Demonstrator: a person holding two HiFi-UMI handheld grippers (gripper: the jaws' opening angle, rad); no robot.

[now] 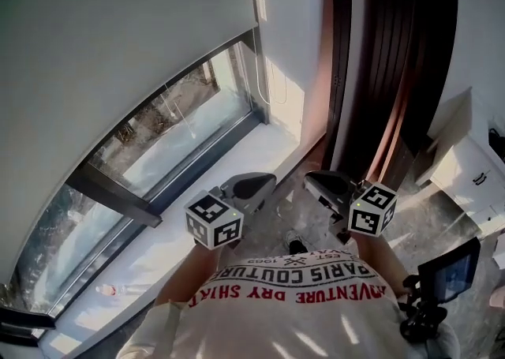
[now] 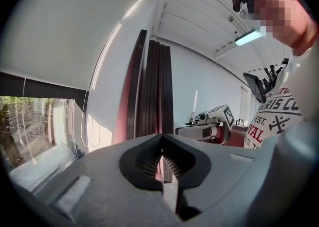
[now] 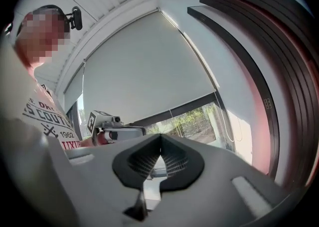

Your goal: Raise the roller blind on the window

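Note:
A grey roller blind [image 1: 118, 34] covers the upper part of the window. Its dark bottom bar [image 2: 45, 87] hangs partway down, with bare glass [image 1: 181, 125] beneath. The thin white pull cord [image 1: 263, 81] loops down at the blind's right edge, beside the wall. It also shows in the right gripper view as a cord [image 3: 225, 126]. My left gripper [image 1: 252, 185] and right gripper [image 1: 325, 184] hover side by side above the sill, well short of the cord. Both are shut, with nothing between the jaws, as the left gripper [image 2: 162, 158] and right gripper [image 3: 160, 157] views show.
A white windowsill [image 1: 237, 162] runs under the glass, with a small bottle [image 1: 106, 290] lying on it at the near left. Dark folded panels [image 1: 387, 57] stand right of the window. A white cabinet [image 1: 465, 168] and a small screen on a stand [image 1: 450, 274] sit at the right.

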